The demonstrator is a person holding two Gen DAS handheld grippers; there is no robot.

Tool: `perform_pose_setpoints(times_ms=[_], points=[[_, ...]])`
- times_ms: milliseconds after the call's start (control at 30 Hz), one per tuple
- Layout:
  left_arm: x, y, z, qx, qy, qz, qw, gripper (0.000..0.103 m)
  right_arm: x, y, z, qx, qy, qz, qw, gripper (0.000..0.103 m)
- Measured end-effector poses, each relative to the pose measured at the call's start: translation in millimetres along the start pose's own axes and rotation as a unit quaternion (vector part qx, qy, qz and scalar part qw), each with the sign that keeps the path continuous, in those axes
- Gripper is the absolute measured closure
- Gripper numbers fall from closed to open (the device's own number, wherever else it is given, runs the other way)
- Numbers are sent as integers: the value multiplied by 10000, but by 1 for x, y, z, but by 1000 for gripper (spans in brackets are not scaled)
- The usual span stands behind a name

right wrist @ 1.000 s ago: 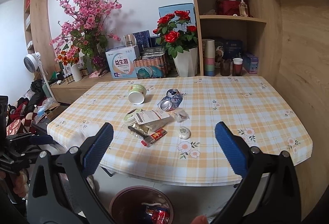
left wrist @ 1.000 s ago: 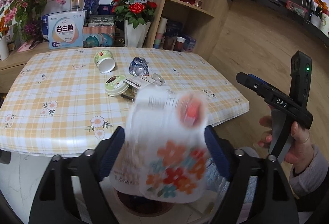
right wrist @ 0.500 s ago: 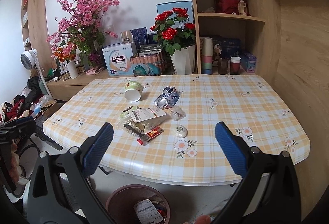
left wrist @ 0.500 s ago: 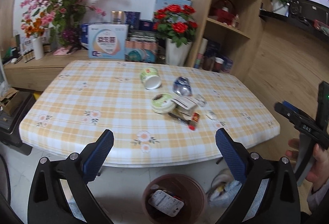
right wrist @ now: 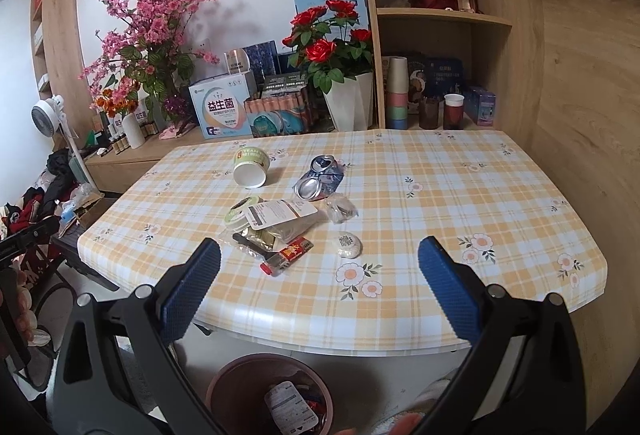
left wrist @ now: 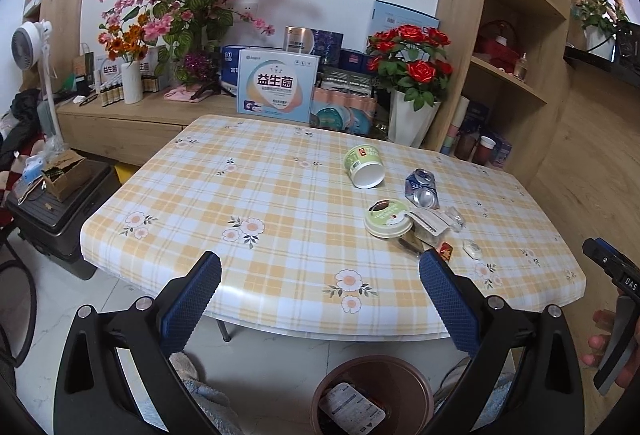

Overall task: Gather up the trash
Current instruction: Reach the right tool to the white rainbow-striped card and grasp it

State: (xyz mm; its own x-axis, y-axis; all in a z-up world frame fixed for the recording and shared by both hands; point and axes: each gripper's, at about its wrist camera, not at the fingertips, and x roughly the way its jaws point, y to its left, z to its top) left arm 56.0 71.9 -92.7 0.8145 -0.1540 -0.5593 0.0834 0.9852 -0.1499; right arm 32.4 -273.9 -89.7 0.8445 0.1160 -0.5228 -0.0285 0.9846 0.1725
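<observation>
Both the left tool (left wrist: pixel 320 275) and the right tool (right wrist: pixel 319 271) stand wide apart and empty; the left's jaws have just been opening, nothing between them. Trash lies clustered on the yellow plaid-covered bench (right wrist: pixel 440 195): a tipped green paper cup (right wrist: pixel 251 166), a crushed aluminium can (right wrist: pixel 320 179), and flat foil wrappers (right wrist: pixel 276 223). Below stands the round brown plastic bin (right wrist: pixel 240 375). The thin wrappers could slip from the pads, and the cup could roll if nudged.

Left gripper (left wrist: pixel 320 289): jaws spread wide, just been opening, nothing between them. Right gripper (right wrist: pixel 319 285): jaws wide apart, empty, angled down toward table (right wrist: pixel 500 235) edge.
</observation>
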Motion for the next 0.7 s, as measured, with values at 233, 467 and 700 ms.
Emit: perform_pose_setpoints(times_ms=[233, 467, 700], points=[[14, 7, -5, -86, 65, 42, 9999, 6, 25, 4, -6, -171, 312, 75, 9993, 6], [30, 13, -6, -110, 85, 64, 9999, 6, 59, 17, -7, -594, 626, 41, 9963, 6], [54, 19, -4, -115, 141, 134, 9997, 6, 112, 33, 0, -1234, 747, 16, 9895, 6]])
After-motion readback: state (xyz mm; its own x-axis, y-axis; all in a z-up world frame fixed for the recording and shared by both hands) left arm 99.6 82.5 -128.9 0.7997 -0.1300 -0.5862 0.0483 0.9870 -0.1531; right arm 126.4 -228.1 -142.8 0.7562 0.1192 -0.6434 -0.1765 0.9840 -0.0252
